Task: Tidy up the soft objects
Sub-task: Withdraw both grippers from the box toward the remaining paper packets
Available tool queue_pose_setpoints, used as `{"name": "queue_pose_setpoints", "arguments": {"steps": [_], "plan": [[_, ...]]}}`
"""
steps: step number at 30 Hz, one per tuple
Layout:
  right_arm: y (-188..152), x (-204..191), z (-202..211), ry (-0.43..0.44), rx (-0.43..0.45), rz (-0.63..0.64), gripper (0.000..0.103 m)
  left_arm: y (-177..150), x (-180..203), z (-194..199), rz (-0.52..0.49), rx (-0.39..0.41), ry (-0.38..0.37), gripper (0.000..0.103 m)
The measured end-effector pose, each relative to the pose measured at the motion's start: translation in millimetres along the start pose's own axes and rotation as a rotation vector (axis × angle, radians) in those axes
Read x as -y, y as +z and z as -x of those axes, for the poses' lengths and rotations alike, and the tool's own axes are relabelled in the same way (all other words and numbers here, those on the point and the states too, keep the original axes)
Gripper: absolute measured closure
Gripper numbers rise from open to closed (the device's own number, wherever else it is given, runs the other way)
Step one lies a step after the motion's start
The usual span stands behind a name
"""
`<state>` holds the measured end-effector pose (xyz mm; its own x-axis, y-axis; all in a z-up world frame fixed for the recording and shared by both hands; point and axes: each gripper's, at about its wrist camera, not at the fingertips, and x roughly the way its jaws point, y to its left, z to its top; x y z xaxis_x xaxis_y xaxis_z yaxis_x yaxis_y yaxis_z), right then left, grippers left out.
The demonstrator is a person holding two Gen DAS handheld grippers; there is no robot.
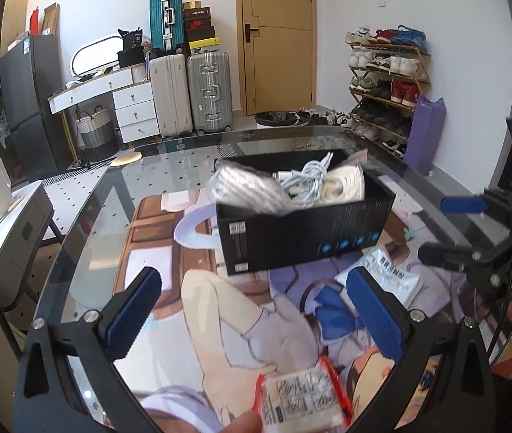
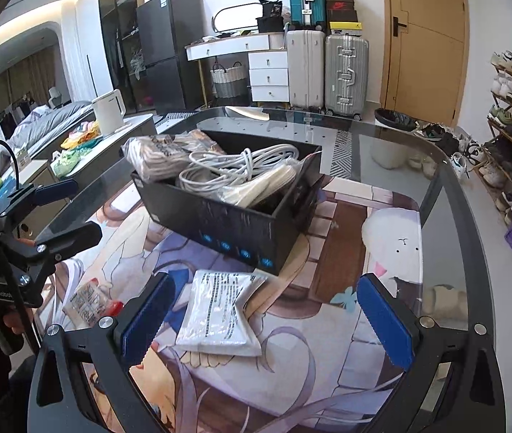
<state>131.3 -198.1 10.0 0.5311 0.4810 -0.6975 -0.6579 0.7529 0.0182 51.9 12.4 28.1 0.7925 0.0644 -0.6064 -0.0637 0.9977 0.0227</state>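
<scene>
Both grippers hover over the round glass table (image 2: 447, 195), which carries a glossy printed anime mat (image 2: 292, 361). Centre of each frame sits the black rectangular cardboard box (image 2: 234, 227), matte-sided with small blue icons along its long wall. It is packed: coiled white cables (image 2: 241, 166) loop loosely in the middle, and a crinkly clear-plastic bundle of grey striped fabric (image 2: 154, 158) bulges over the left rim.

The right gripper (image 2: 266, 321), ribbed blue pads on black arms, is spread wide with nothing between the fingers. Just ahead of it, lower centre, a flat white plastic pouch with black printed text (image 2: 219, 314) lies on the mat, near the box's front wall.

The left gripper (image 1: 256, 317) is likewise spread wide and empty. At the bottom edge of its view lies a small clear packet with red edging (image 1: 302, 400), shiny and wrinkled, just inside the finger span.
</scene>
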Motion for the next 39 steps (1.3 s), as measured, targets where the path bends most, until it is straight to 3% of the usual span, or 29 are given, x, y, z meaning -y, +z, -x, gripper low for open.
{"name": "queue_pose_setpoints", "arguments": {"steps": [20,30,39], "plan": [[-12,-12,-26,0.025,-0.075,0.032,0.001,-30,7,-10,-0.061,-0.127,0.010,0.000],[-19,-19,-42,0.044,-0.114,0.033,0.001,-41,1,-14,-0.078,-0.224,-0.046,0.000],[-25,-24,-59,0.034,-0.155,0.033,0.001,-45,9,-13,-0.123,-0.258,-0.075,0.000]]}}
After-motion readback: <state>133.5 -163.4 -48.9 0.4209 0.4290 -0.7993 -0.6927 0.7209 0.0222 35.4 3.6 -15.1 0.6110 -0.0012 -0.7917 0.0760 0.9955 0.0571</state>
